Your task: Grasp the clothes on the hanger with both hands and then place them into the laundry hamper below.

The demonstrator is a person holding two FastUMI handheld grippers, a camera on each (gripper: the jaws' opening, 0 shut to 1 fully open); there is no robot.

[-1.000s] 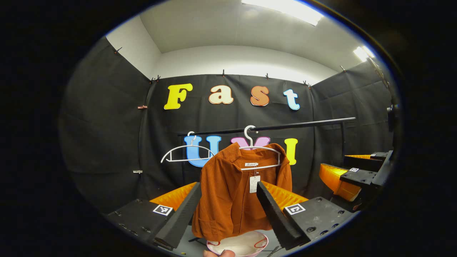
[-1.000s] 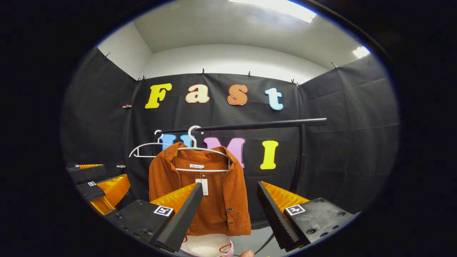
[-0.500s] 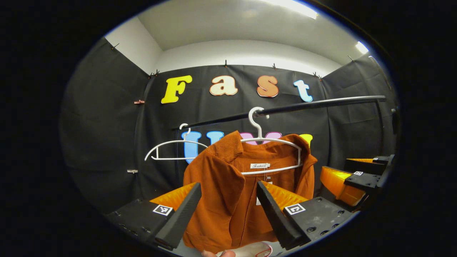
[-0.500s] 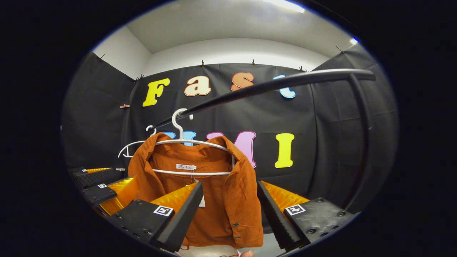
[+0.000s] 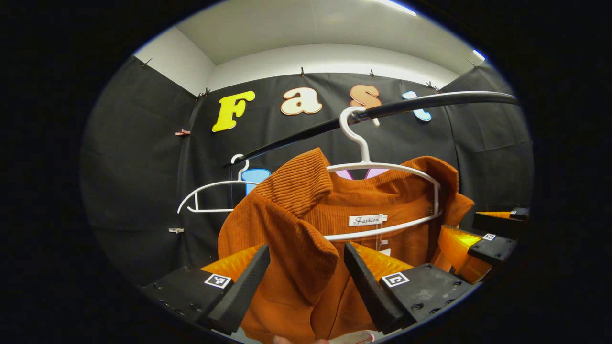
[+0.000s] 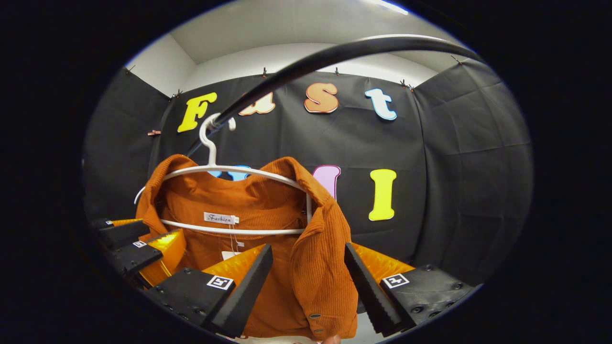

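An orange corduroy jacket [image 5: 306, 224] hangs on a white hanger [image 5: 382, 168] hooked over a black rail [image 5: 430, 101]. My left gripper [image 5: 306, 247] is open, and the jacket's near shoulder and front panel lie between its fingers. In the right gripper view the same jacket [image 6: 258, 210] hangs from its hanger [image 6: 229, 169], and my right gripper [image 6: 308, 247] is open around the buttoned front edge. Each gripper shows at the other view's side: the right gripper [image 5: 461, 224] and the left gripper [image 6: 160, 230]. A sliver of the pale hamper rim [image 5: 358, 337] peeks out below.
A bare white hanger [image 5: 210, 188] hangs farther left on the rail. The rail [image 6: 334, 50] arcs close overhead in the right gripper view. Black cloth walls close the booth behind and at both sides.
Both grippers have moved forward and up to the jacket, which now looms large between their fingers. The rail sits higher and closer, and the hamper has nearly dropped out of sight.
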